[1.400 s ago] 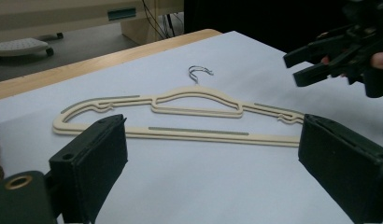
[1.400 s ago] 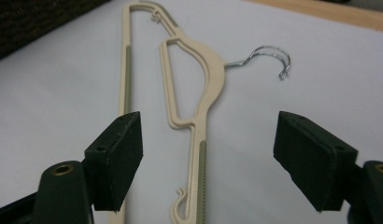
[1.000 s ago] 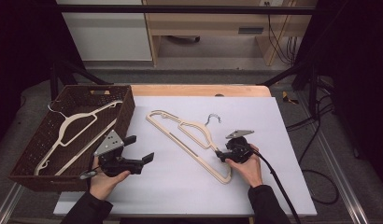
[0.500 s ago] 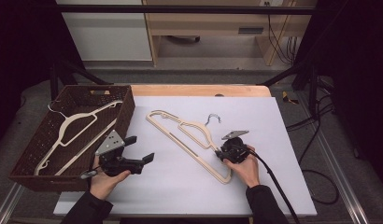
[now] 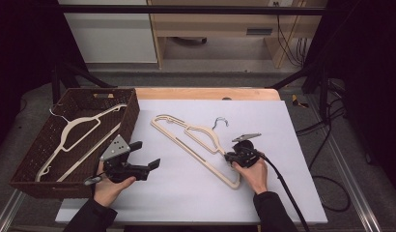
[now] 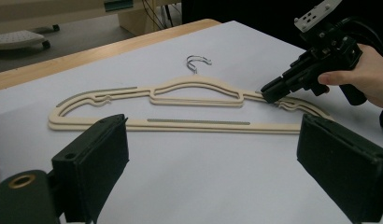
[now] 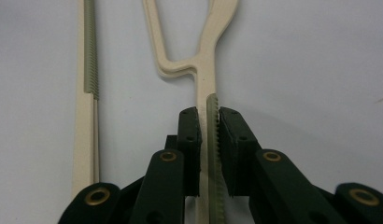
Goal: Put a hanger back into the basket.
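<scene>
Our right tool (image 5: 228,157) clamps the cream plastic hanger (image 5: 196,137) on the white tabletop (image 5: 283,145); our left tool (image 5: 148,157) gapes empty.

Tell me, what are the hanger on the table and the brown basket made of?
The hanger looks like cream plastic: smooth, matte, moulded in flat bars, with grey ribbed strips that are probably rubbery grip. Its hook shines silver, so likely metal wire. The right gripper is shut on one of its arms. The basket looks woven, maybe wicker or plastic rattan; its criss-cross dark brown weave shows, but which one I cannot tell.
</scene>
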The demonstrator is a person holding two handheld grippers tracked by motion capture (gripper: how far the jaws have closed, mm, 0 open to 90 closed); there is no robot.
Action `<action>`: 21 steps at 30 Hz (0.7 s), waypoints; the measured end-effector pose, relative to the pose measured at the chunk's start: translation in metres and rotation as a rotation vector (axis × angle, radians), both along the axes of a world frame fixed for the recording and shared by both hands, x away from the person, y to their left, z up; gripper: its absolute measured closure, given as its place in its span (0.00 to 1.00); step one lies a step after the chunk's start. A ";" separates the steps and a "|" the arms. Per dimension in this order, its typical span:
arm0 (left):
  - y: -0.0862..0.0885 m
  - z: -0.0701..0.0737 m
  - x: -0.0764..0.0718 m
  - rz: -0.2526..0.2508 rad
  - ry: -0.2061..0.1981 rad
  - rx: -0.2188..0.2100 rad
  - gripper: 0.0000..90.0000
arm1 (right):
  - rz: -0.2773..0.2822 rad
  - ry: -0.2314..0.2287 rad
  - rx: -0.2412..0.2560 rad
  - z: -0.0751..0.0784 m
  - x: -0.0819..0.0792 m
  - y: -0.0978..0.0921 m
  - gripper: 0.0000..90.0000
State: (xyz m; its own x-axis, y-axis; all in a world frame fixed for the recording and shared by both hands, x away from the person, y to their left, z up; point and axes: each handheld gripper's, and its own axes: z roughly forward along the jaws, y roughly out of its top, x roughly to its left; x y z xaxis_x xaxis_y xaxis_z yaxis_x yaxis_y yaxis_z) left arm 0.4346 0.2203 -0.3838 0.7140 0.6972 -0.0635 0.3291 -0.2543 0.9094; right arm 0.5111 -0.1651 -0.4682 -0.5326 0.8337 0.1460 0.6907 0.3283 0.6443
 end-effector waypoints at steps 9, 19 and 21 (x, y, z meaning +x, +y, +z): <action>0.000 0.000 0.000 -0.001 0.001 0.000 0.10 | -0.006 -0.028 0.026 0.007 -0.002 -0.002 0.88; -0.006 0.000 0.001 -0.010 0.005 0.005 0.10 | -0.005 -0.074 0.008 0.012 -0.006 -0.003 0.88; -0.011 0.001 0.003 -0.018 0.003 0.011 0.10 | 0.004 -0.109 -0.003 0.016 -0.008 -0.005 0.89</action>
State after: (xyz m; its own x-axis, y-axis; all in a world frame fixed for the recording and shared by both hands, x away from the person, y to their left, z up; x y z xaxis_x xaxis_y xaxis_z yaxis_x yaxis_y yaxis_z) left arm 0.4376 0.2091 -0.3823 0.7261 0.6852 -0.0576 0.3269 -0.2702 0.9056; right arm 0.5031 -0.1698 -0.4522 -0.5489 0.8316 0.0842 0.6148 0.3334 0.7147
